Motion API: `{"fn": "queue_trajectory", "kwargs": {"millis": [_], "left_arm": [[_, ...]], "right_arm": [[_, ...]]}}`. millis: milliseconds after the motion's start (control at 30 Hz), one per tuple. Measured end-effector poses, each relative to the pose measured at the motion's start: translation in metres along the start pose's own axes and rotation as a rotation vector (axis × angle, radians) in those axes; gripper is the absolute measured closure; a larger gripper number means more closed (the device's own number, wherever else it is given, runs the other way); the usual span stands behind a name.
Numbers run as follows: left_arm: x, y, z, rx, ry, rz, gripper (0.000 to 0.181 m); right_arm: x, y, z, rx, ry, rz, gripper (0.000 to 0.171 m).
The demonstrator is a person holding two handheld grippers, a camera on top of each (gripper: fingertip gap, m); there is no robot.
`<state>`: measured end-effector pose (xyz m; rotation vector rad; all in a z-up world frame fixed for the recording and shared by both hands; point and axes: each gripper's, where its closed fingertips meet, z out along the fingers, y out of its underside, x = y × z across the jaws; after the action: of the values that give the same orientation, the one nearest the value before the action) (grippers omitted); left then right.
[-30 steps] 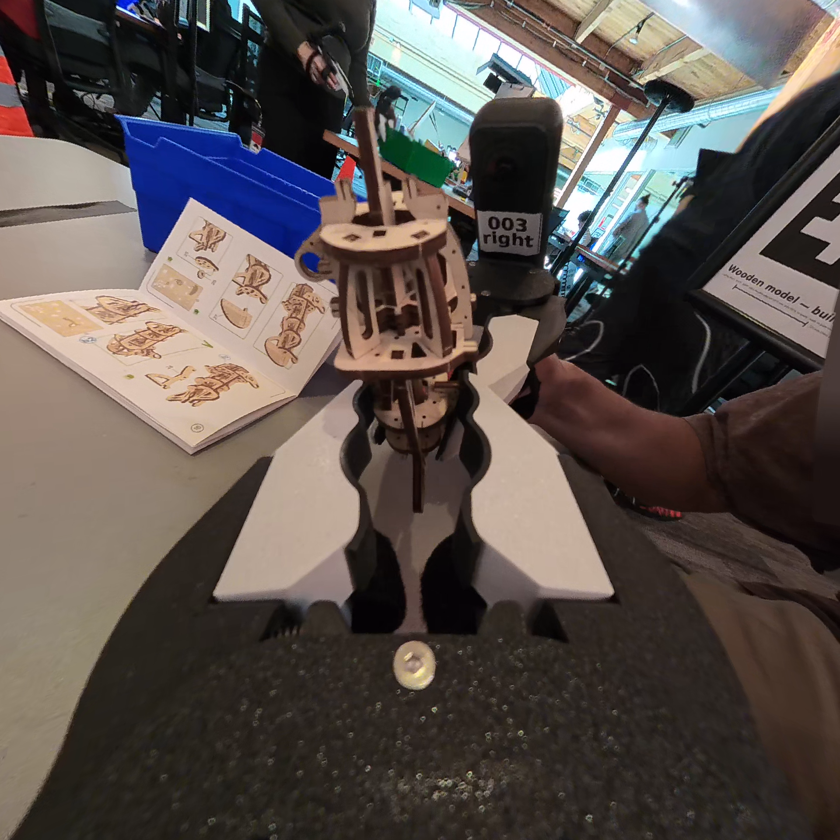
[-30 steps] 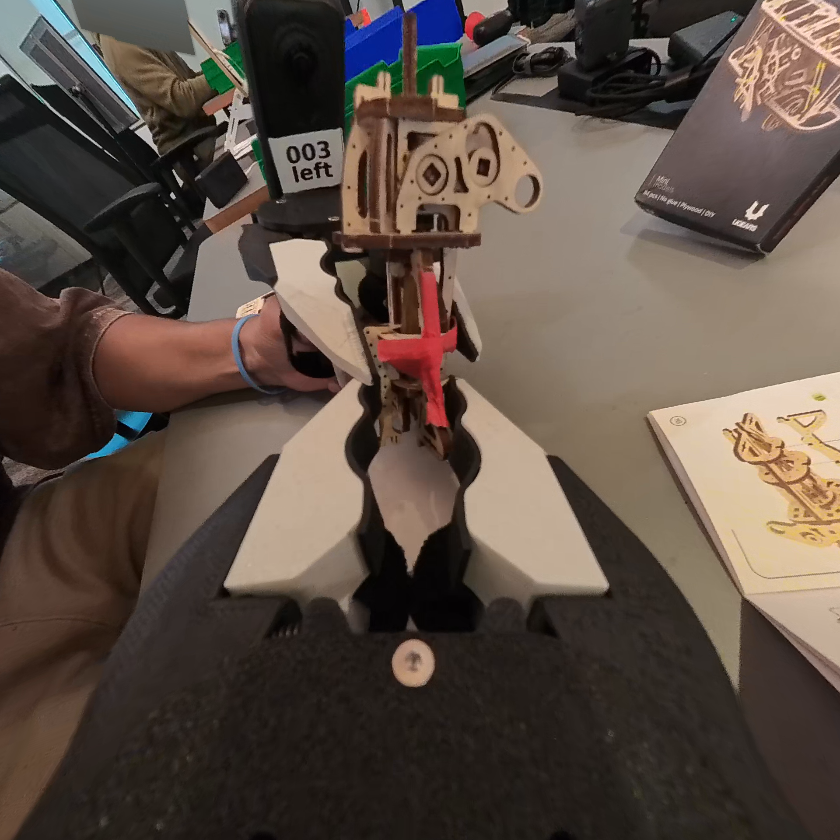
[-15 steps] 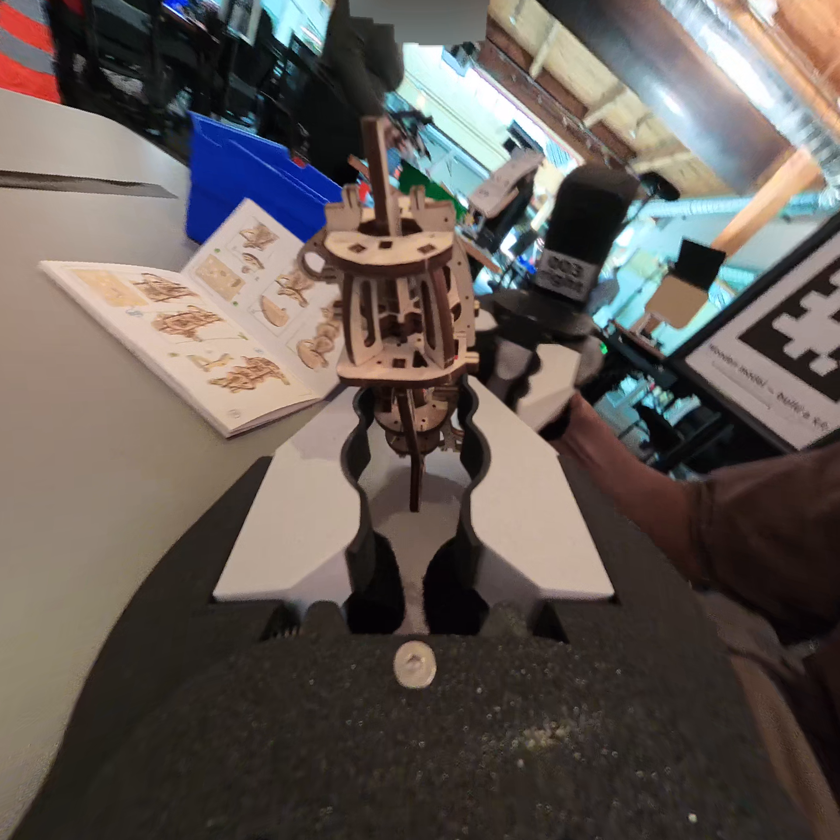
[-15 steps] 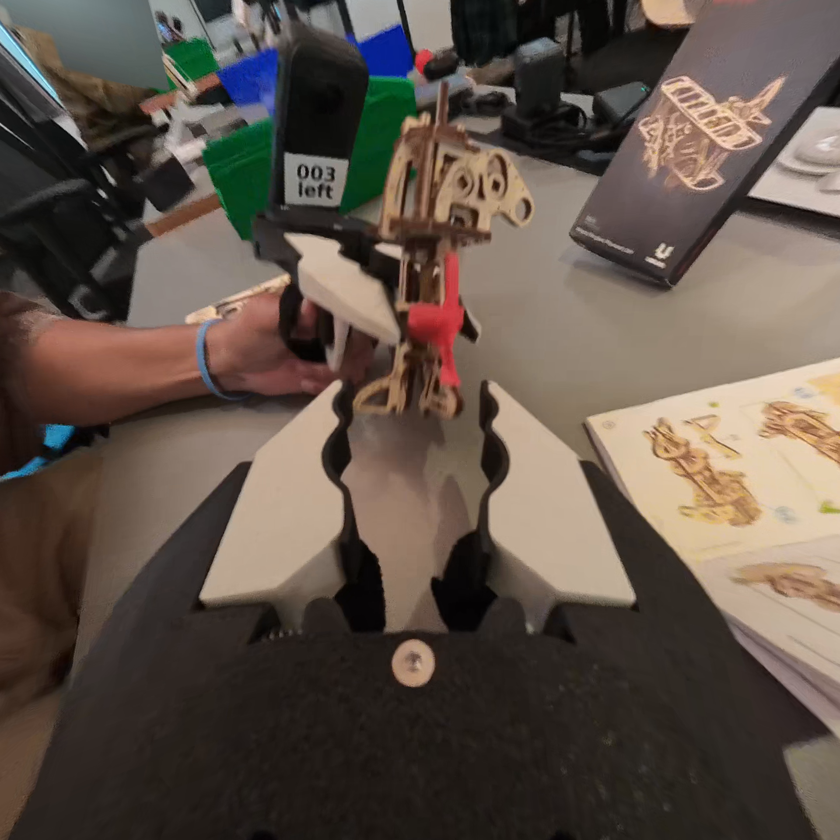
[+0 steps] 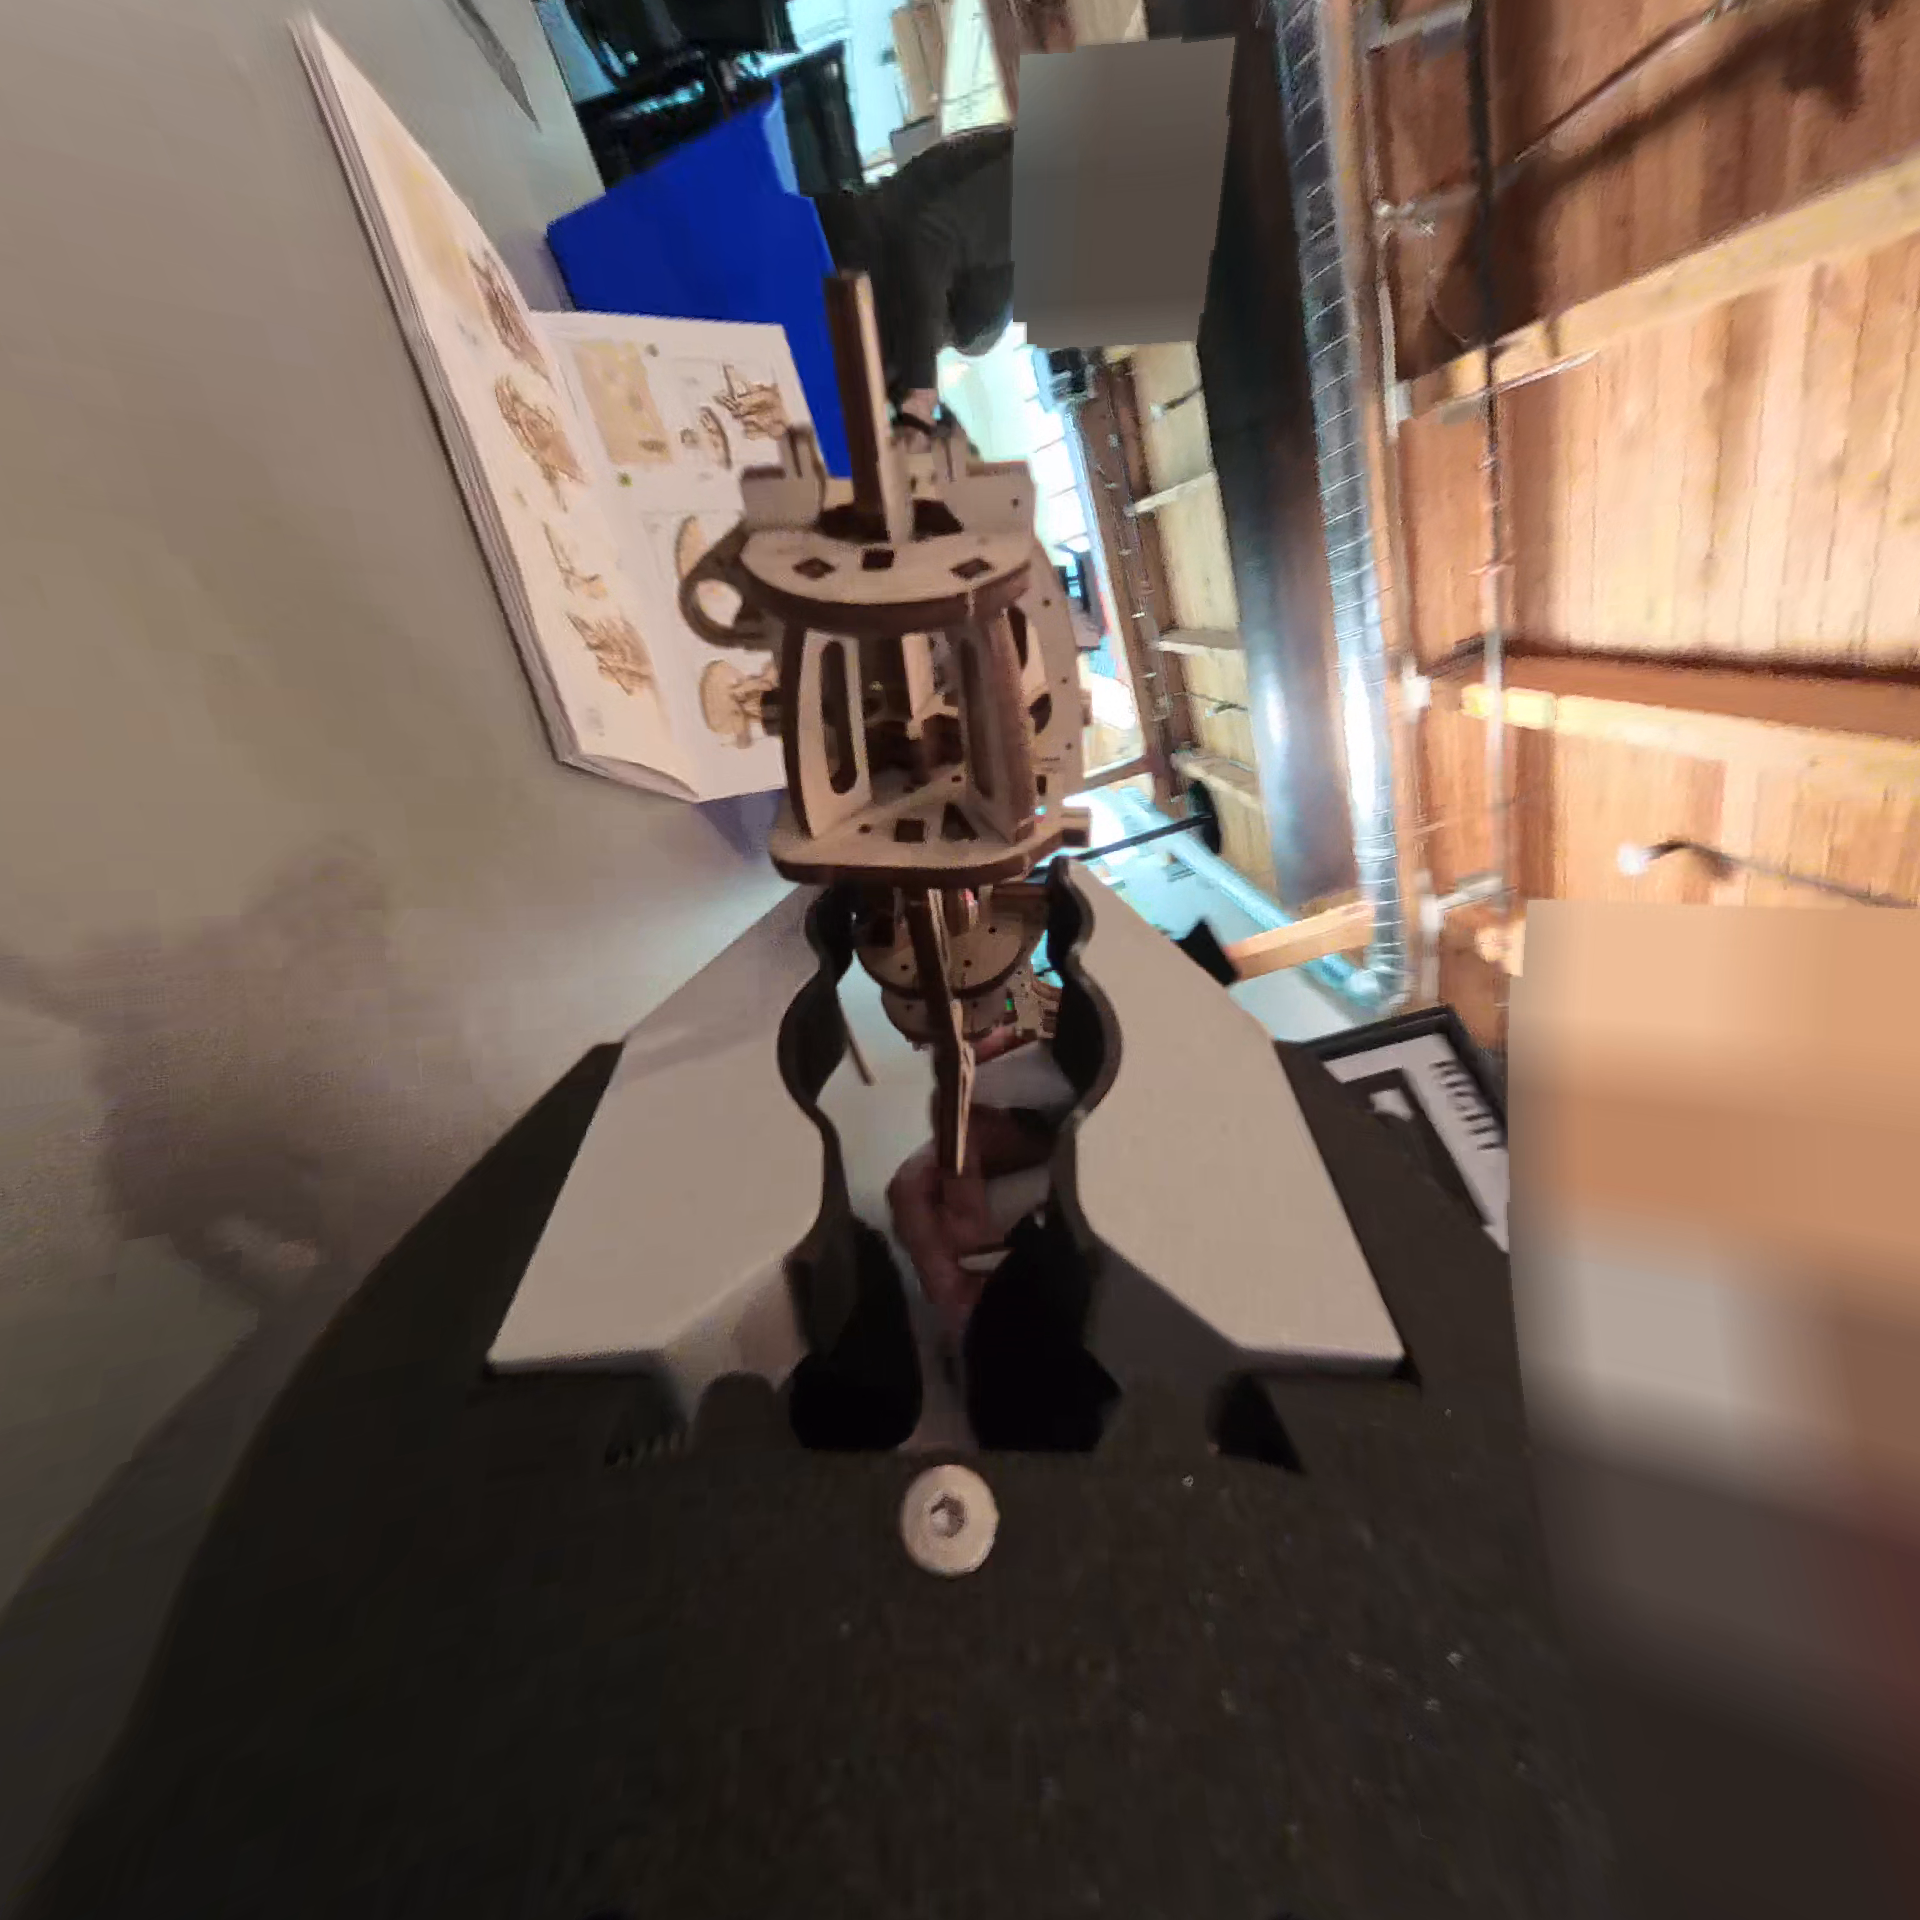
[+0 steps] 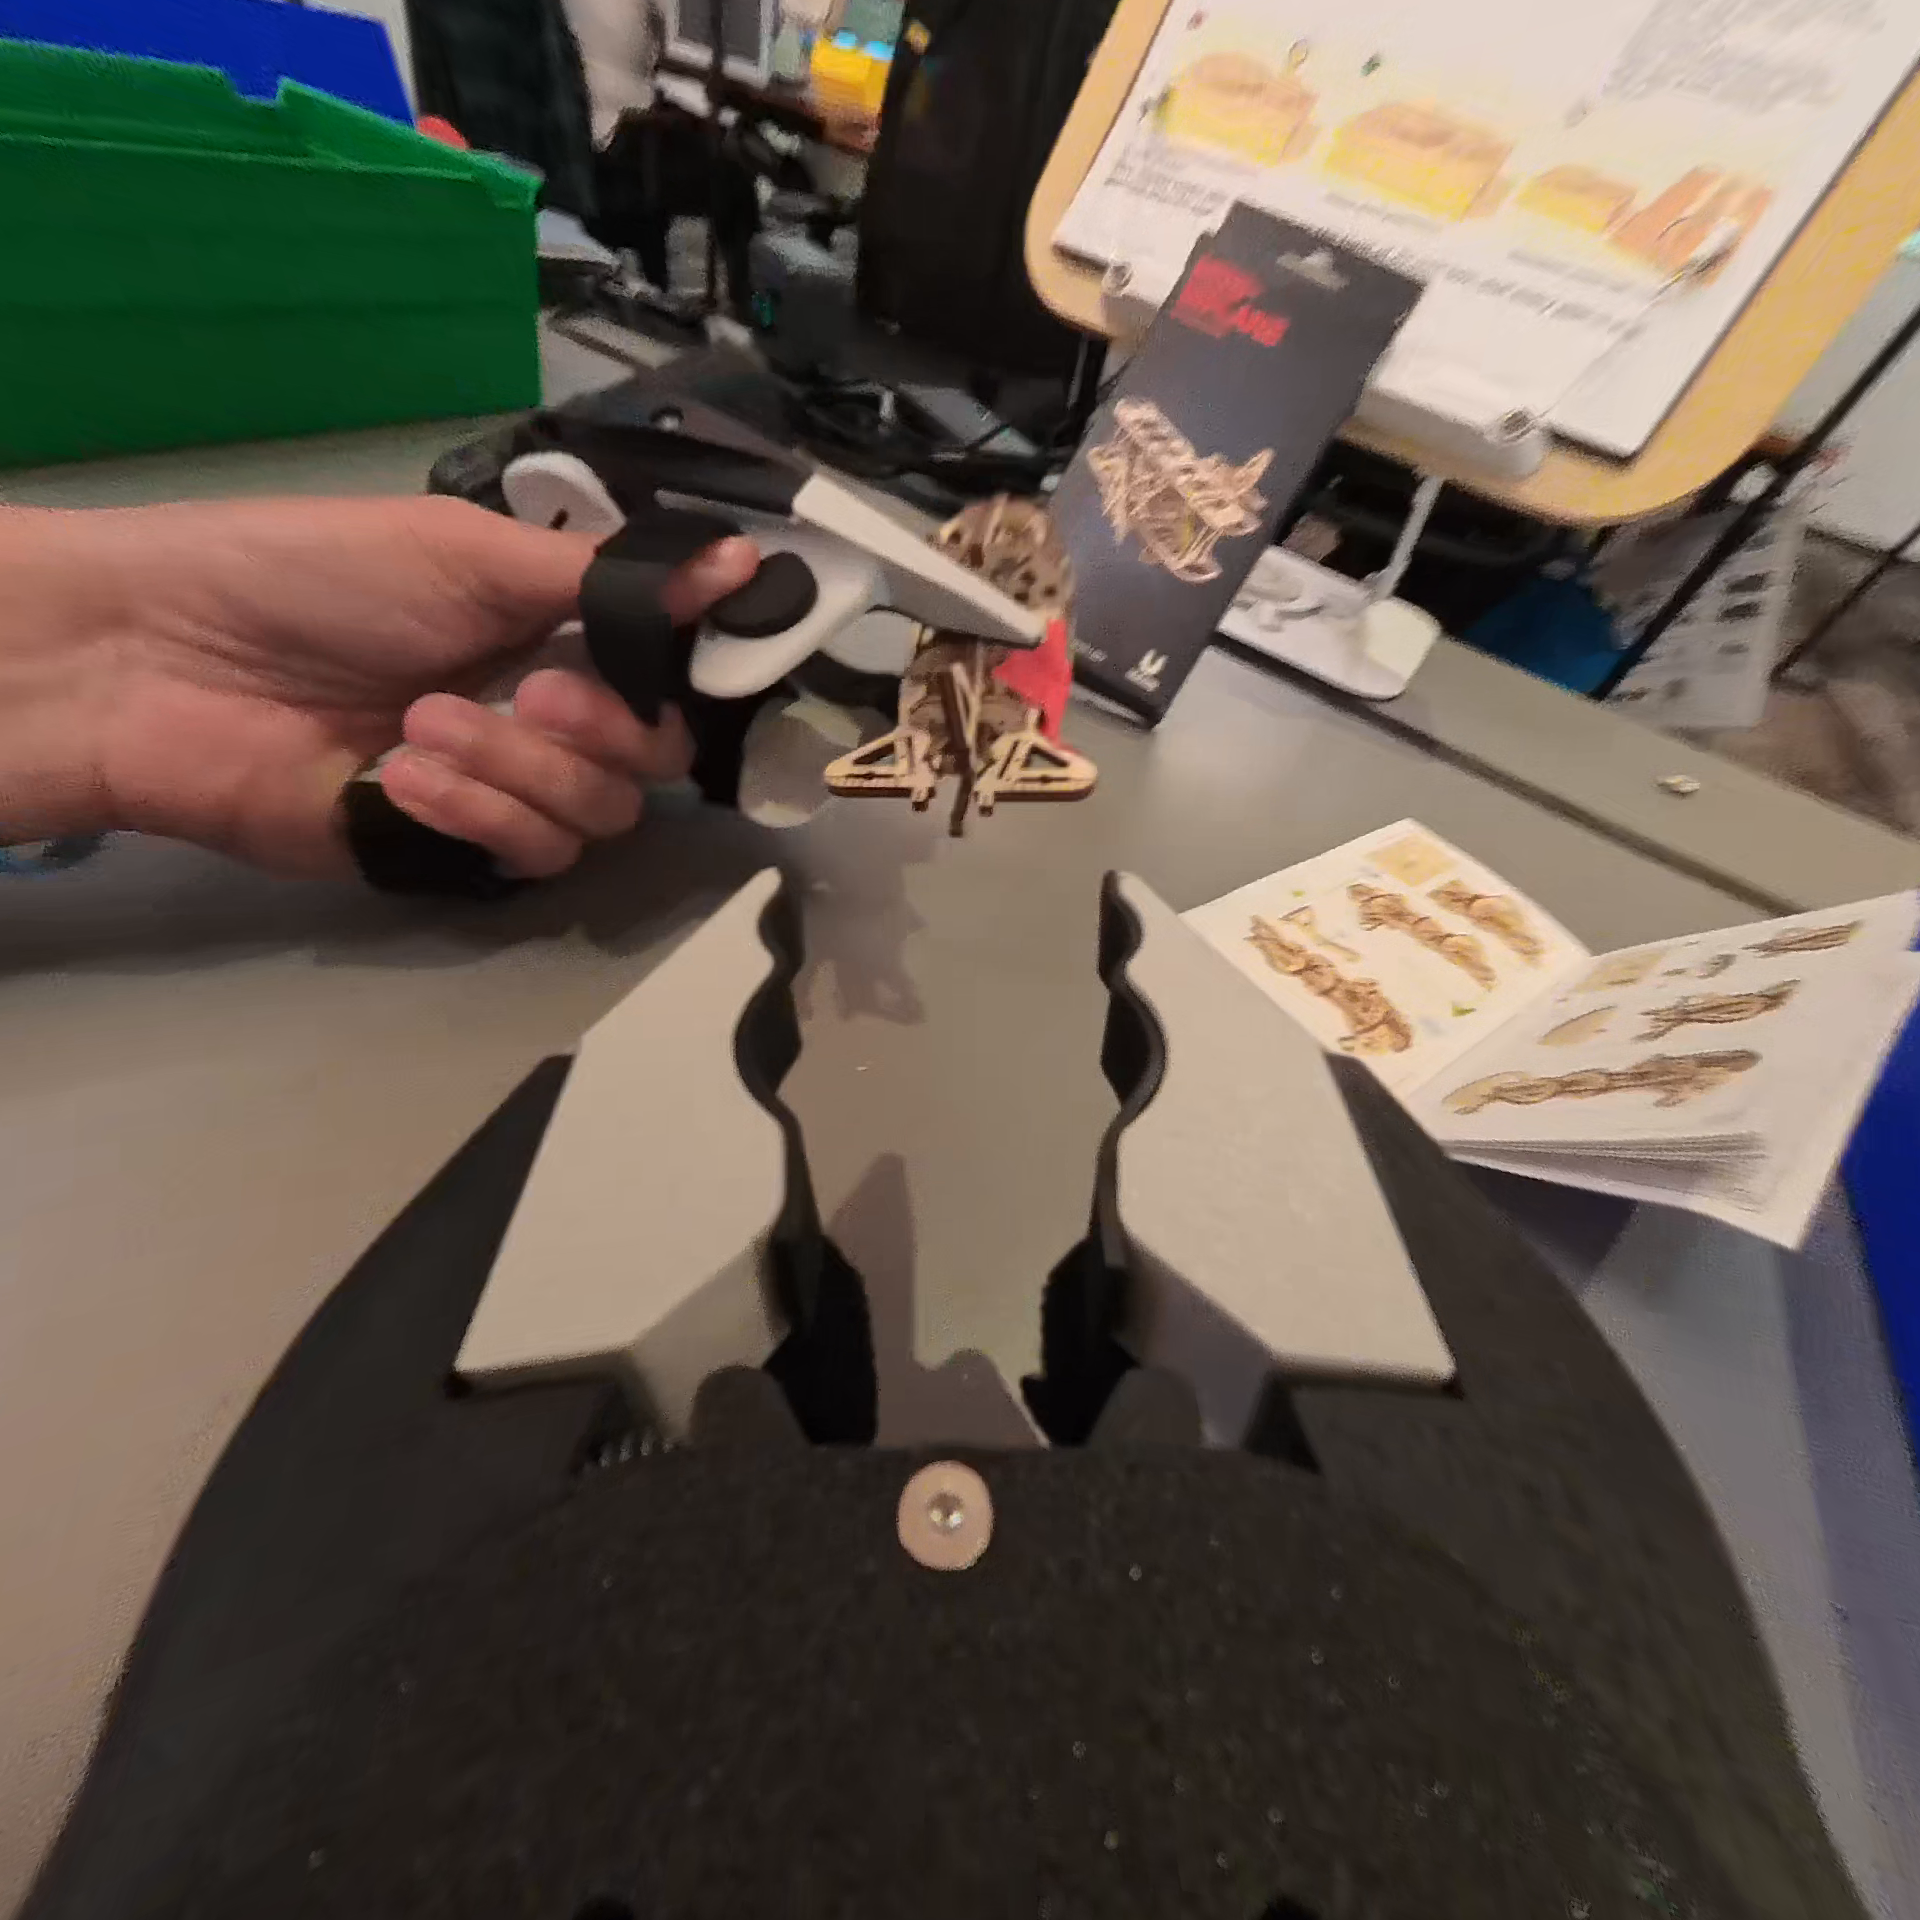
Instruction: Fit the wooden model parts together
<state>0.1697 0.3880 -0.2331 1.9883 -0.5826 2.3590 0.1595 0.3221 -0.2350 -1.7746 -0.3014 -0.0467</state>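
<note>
While the left gripper [image 5: 940, 914] clenches on the wooden model [image 5: 899, 717], the right gripper [image 6: 945, 914] hangs released with nothing between its two fingers. In the left wrist view the model sticks out past the fingertips, long axis in line with the fingers, a dark stick at its far end pointing away from the camera; this whole view is rolled sideways. In the right wrist view the same model shows well ahead of the open jaws, clear of them and above the table [image 6: 260, 1039], its flat triangular end facing down toward the table top and a red piece [image 6: 1039, 670] on its side. A hand [image 6: 312, 665] holds the left gripper's handle there. One model, two grippers. One open booklet [image 6: 1507, 1008] lies on the table just right of the right gripper. One dark box [image 6: 1216, 457] stands upright behind the model. One green bin [image 6: 260, 260] sits far left, and one blue bin [image 5: 696, 229] beyond the booklet in the left wrist view.
</note>
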Motion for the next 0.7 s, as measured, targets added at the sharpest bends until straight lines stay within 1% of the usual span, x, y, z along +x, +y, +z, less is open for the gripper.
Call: {"fn": "queue_trajectory", "kwargs": {"millis": [33, 133, 233, 267, 367, 467, 600, 700], "left_arm": [[0.002, 0.0, -0.001, -0.004, 0.033, -0.046, 0.147], [-0.001, -0.004, -0.005, 0.01, 0.071, -0.142, 0.147], [-0.006, -0.007, -0.007, 0.017, 0.071, -0.195, 0.147], [-0.007, -0.007, -0.007, 0.017, 0.064, -0.196, 0.147], [-0.009, -0.005, -0.005, 0.006, 0.05, -0.193, 0.147], [-0.009, -0.004, -0.005, 0.005, 0.05, -0.195, 0.147], [-0.009, -0.005, -0.006, 0.01, 0.058, -0.205, 0.147], [-0.011, -0.004, -0.006, 0.011, 0.039, -0.199, 0.147]], "right_arm": [[0.001, 0.001, -0.001, 0.002, 0.005, 0.005, 0.119], [0.001, 0.004, 0.002, -0.021, -0.029, 0.097, 0.12], [0.0, -0.009, 0.008, 0.009, -0.043, 0.135, 0.135], [-0.001, -0.013, 0.013, 0.001, -0.048, 0.124, 0.137], [-0.005, -0.014, 0.033, -0.089, -0.042, 0.057, 0.136], [-0.008, -0.016, 0.048, -0.128, -0.047, 0.0, 0.147], [-0.006, -0.014, 0.054, -0.146, -0.01, -0.017, 0.168], [-0.01, -0.011, 0.054, -0.163, -0.021, 0.002, 0.168]]}}
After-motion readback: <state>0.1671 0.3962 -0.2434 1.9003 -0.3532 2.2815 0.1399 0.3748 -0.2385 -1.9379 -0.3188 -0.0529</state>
